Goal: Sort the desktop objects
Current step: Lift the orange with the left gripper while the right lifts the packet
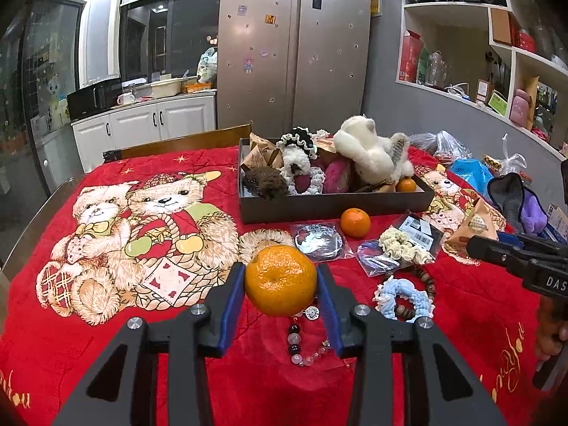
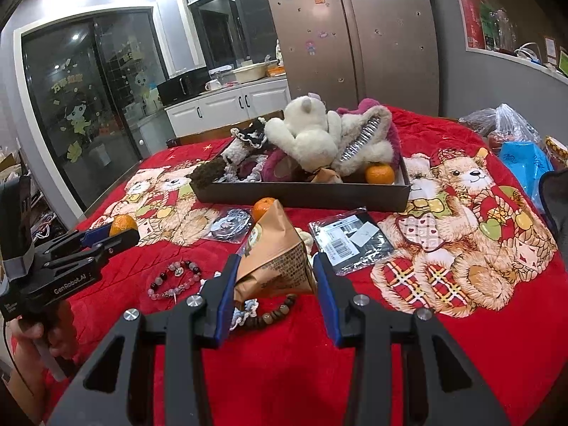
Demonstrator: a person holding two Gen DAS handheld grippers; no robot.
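My left gripper (image 1: 280, 284) is shut on an orange mandarin (image 1: 280, 280), held just above the red cloth; from the right wrist view the same gripper (image 2: 117, 234) and its mandarin (image 2: 122, 224) show at the left. My right gripper (image 2: 275, 269) is shut on a brown pyramid-shaped paper packet (image 2: 275, 255). The dark tray (image 1: 330, 206) behind holds a white plush toy (image 1: 365, 152), scrunchies and one mandarin (image 1: 405, 185). Another mandarin (image 1: 355, 222) lies on the cloth in front of the tray. A clear bead bracelet (image 1: 305, 344) lies under the left gripper.
A round mirror packet (image 1: 317, 241), a cream scrunchie (image 1: 404, 246), a blue scrunchie (image 1: 401, 298), a brown bead bracelet (image 2: 273, 314) and a labelled black packet (image 2: 351, 239) lie on the red bear-print cloth (image 1: 106, 337). Plastic bags (image 1: 472, 170) crowd the right edge.
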